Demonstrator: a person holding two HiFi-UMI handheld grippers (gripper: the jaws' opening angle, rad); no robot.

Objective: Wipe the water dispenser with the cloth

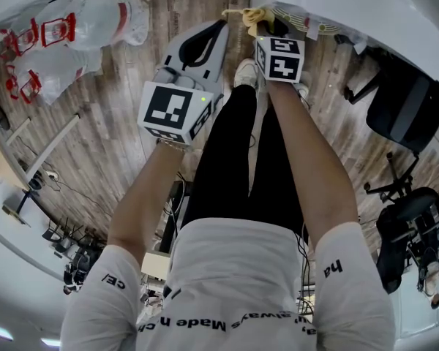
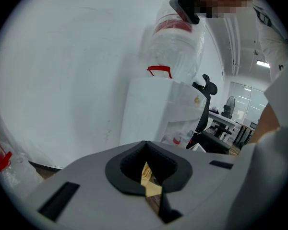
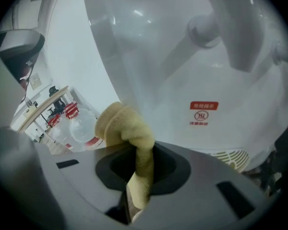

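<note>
Cloth (image 3: 127, 128) clamped in right tongs (image 3: 137, 176), near red label (image 3: 204, 114) on water dispenser (image 3: 149, 47).

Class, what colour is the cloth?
Pale yellow cloth, best in the right gripper view.

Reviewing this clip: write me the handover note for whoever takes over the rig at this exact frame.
Right hand-held gripper: shut on the yellow cloth, which bunches up above its jaws.
Left hand-held gripper: shut, nothing visibly clamped, beside the right one.
Water dispenser: its white front is directly ahead of the cloth; contact unclear.
Done: cloth in grip, at the dispenser.
Left: wipe it; how much is already wiped cannot be told.
</note>
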